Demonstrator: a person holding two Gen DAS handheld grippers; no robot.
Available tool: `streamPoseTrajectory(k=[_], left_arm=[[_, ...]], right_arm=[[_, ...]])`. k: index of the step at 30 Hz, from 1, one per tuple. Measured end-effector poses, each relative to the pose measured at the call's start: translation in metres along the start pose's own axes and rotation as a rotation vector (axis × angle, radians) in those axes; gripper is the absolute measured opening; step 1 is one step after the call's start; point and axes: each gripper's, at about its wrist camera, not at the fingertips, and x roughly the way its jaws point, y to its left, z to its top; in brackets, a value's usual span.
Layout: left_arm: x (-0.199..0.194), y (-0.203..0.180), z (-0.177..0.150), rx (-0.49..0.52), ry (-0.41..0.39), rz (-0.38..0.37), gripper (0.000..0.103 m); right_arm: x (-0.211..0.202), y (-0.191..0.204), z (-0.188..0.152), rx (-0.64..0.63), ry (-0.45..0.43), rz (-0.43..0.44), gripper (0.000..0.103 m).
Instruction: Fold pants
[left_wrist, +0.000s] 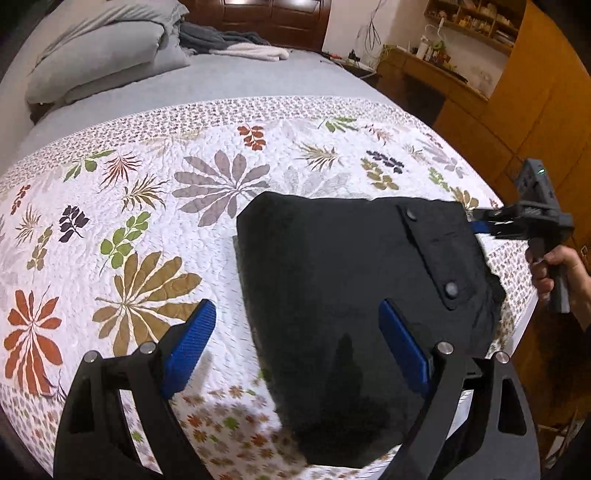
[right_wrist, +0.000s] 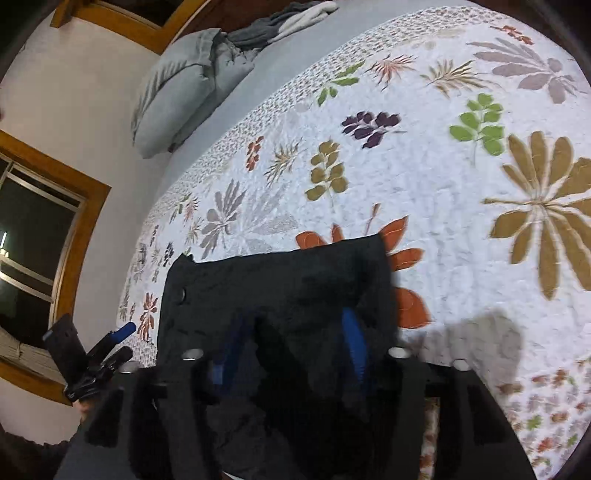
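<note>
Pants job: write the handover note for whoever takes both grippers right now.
Left gripper: open, hovering over the near edge of the pants, holding nothing.
Right gripper: jaws apart over the pants, pressing nothing visible; view blurred.
The pants lie as a compact black bundle on the floral quilt, buttoned pocket flap facing up.
Done: folded down to a bundle.
Left: check edges, possibly one last fold or smoothing.

bed (left_wrist: 229, 79), floral quilt (left_wrist: 147, 206) | grey pillows (left_wrist: 99, 62) | wood-framed window (right_wrist: 33, 229) | wooden cabinets (left_wrist: 528, 122)

Black pants (left_wrist: 343, 280) — white leaf-print quilt (left_wrist: 155, 229) — blue-padded tongs (left_wrist: 299, 347).
</note>
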Motion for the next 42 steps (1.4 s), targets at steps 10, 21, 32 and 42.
streamPoseTrajectory(k=[10,21,32,42], left_arm=[[0.025,0.046,0.004,-0.15,0.115,-0.271,0.089],[0.081,0.101,-0.022,-0.446,0.326,-0.686,0.089],[0.128,0.085,-0.029,-0.469,0.397,-0.788,0.089],[0.136,0.061,-0.024,-0.448,0.403,-0.766,0.089]], right_arm=[[0.003,-0.044,-0.012,0.138,0.15,0.098,0.098],[0.001,-0.062,-0.042,0.182,0.224,0.25,0.1],[0.004,-0.093,-0.055,0.235,0.244,0.359,0.099],[0.025,-0.079,-0.05,0.179,0.32,0.38,0.1]])
